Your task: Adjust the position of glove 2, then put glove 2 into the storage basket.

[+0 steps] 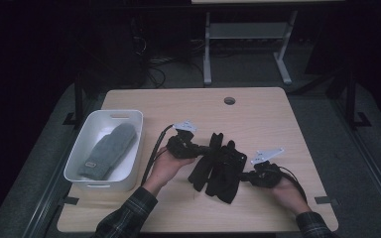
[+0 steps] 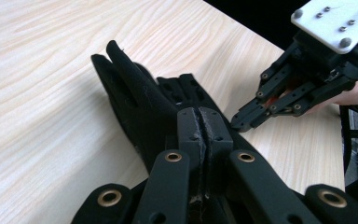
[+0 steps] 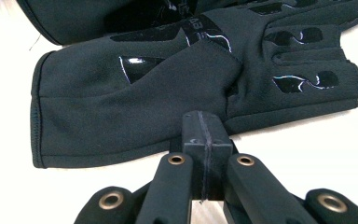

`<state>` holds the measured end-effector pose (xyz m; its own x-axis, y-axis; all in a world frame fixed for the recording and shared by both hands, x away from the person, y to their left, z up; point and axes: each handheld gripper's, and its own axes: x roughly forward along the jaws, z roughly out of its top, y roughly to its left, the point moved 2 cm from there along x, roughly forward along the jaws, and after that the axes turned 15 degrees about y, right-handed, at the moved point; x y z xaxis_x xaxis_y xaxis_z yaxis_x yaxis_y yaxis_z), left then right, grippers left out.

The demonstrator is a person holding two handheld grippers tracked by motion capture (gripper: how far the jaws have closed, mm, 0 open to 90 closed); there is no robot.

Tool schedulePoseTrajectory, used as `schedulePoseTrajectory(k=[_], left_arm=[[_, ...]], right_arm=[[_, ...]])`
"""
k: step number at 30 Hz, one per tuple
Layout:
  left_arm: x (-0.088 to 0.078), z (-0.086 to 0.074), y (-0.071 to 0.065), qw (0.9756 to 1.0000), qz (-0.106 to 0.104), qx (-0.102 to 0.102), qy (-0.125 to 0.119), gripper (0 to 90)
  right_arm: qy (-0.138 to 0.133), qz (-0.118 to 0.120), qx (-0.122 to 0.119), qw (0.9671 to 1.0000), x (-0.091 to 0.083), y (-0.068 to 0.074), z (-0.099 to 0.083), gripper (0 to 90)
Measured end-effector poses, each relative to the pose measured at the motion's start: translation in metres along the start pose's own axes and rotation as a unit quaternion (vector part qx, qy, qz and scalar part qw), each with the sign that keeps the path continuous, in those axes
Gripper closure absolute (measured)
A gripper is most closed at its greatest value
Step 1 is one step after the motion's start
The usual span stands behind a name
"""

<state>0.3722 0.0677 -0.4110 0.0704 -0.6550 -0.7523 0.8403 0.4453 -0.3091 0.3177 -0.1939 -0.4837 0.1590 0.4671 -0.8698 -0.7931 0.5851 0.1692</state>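
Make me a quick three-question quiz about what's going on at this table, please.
1. What lies in the white bin?
2. True or false: the left gripper stands wide open.
3. Which gripper's jaws meet at the edge of a black glove? A left, B right, C both.

Key: 1. a grey mitten. 2. False, its jaws are shut. 3. C, the right gripper too.

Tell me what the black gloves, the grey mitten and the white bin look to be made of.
Black gloves: matte knit or fleece-like fabric, going by the soft nap and stitched seams, with glossy, probably rubbery grip patches that catch light. Grey mitten: thick knit, likely wool or fleece; fuzzy surface, small sewn label. White bin: probably moulded plastic; smooth, slightly shiny walls, rounded corners, cut-out handle.
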Motion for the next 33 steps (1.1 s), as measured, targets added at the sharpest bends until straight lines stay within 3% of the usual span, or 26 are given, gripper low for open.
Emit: schedulePoseTrajectory(k=[8, 14, 16, 23, 28, 33], left_arm=[[0.011, 0.004, -0.005, 0.9999, -0.009, 0.006, 0.007, 88.0], [0.017, 0.009, -0.01, 0.9998, -0.009, 0.011, 0.011, 88.0], [0.018, 0.01, -0.011, 0.9999, -0.005, 0.012, 0.011, 88.0], [0.028, 0.015, -0.018, 0.9997, -0.007, 0.017, 0.016, 88.0], [0.037, 0.018, -0.022, 0.9995, -0.012, 0.018, 0.022, 88.0], [0.047, 0.02, -0.026, 0.9994, -0.02, 0.017, 0.024, 88.0]], right_arm=[[-0.001, -0.008, -0.009, 0.9999, 0.007, 0.002, 0.014, 90.0], [-0.009, -0.008, -0.007, 0.9999, 0.005, 0.0, 0.014, 90.0], [-0.019, -0.013, -0.007, 0.9997, 0.001, -0.002, 0.013, 85.3], [-0.053, -0.043, 0.033, 0.9972, -0.017, -0.022, 0.001, 66.5], [-0.054, -0.073, 0.059, 0.9941, -0.021, -0.037, -0.01, 53.4], [-0.059, -0.085, 0.078, 0.9916, -0.024, -0.046, -0.016, 50.1]])
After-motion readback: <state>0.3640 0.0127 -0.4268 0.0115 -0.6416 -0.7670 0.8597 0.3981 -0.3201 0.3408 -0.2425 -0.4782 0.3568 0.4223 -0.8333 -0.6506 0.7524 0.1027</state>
